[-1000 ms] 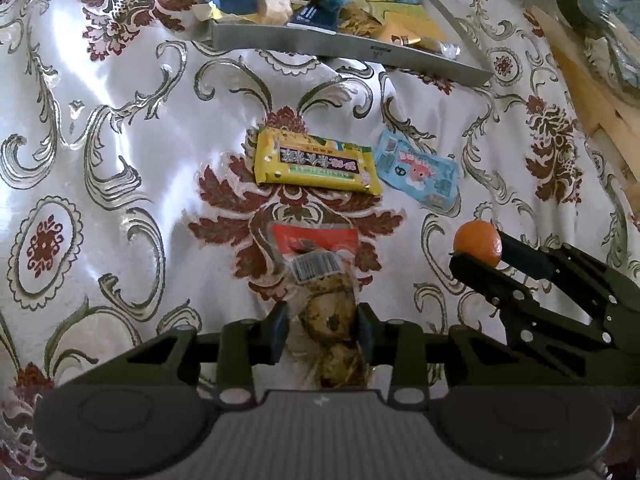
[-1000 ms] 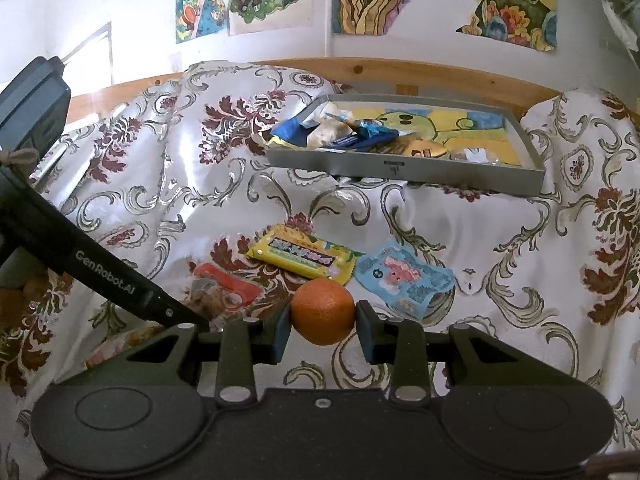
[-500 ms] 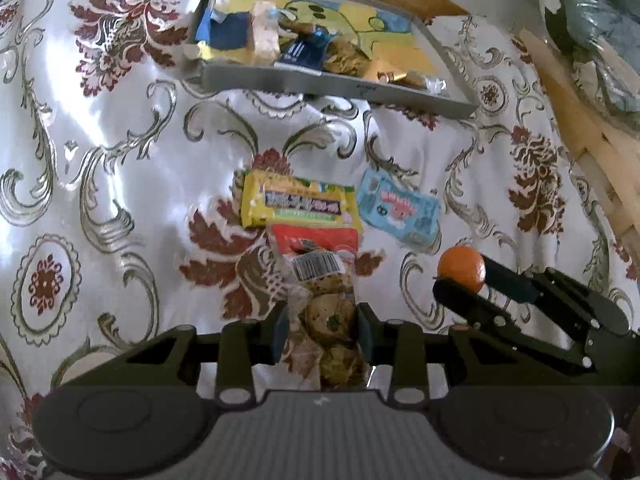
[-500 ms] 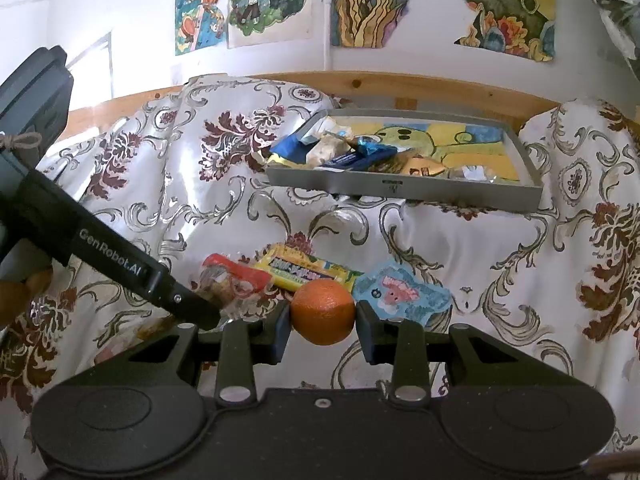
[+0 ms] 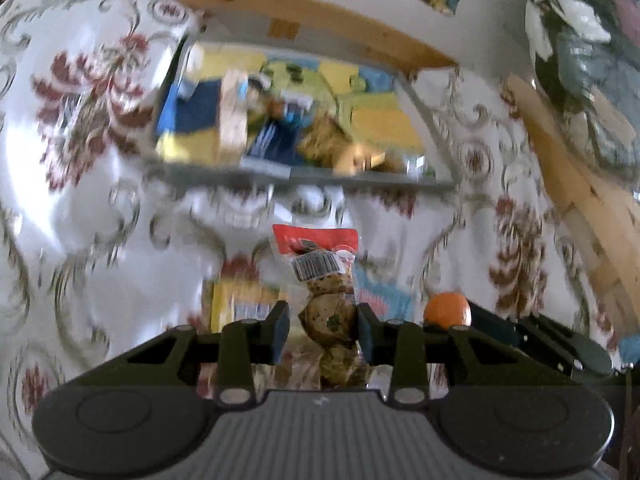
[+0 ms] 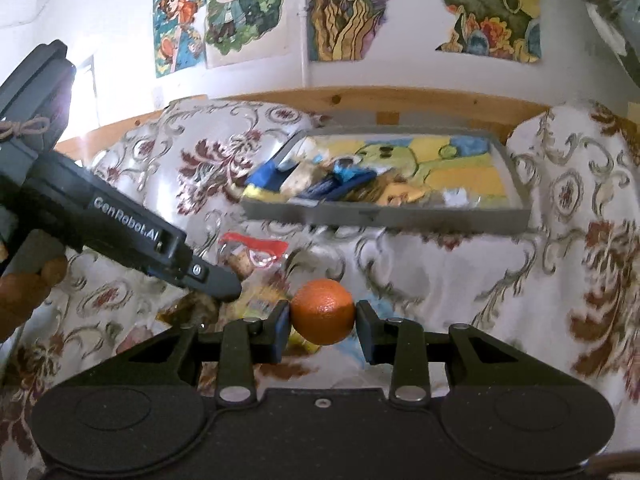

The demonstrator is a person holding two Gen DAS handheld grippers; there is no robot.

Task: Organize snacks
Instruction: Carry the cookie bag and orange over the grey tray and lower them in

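My left gripper [image 5: 323, 322] is shut on a clear cookie bag with a red top [image 5: 320, 268] and holds it lifted above the cloth. My right gripper [image 6: 322, 320] is shut on an orange [image 6: 322, 316]; the orange also shows in the left wrist view [image 5: 447, 307]. A grey tray [image 6: 384, 216] holding several snack packets sits at the back; in the left wrist view its front wall [image 5: 304, 174] is blurred. A yellow bar [image 5: 236, 300] and a light blue packet [image 5: 380, 296] lie on the cloth below the bag.
The floral white and maroon cloth [image 6: 560, 260] covers the surface. A wooden rail [image 6: 400, 96] runs behind the tray, under a wall with posters [image 6: 224, 12]. The left gripper's body [image 6: 120, 232] reaches in from the left in the right wrist view.
My left gripper has lifted and tilted up with the cookie bag and moved toward the tray. My right gripper with the orange has moved a little closer to the tray.
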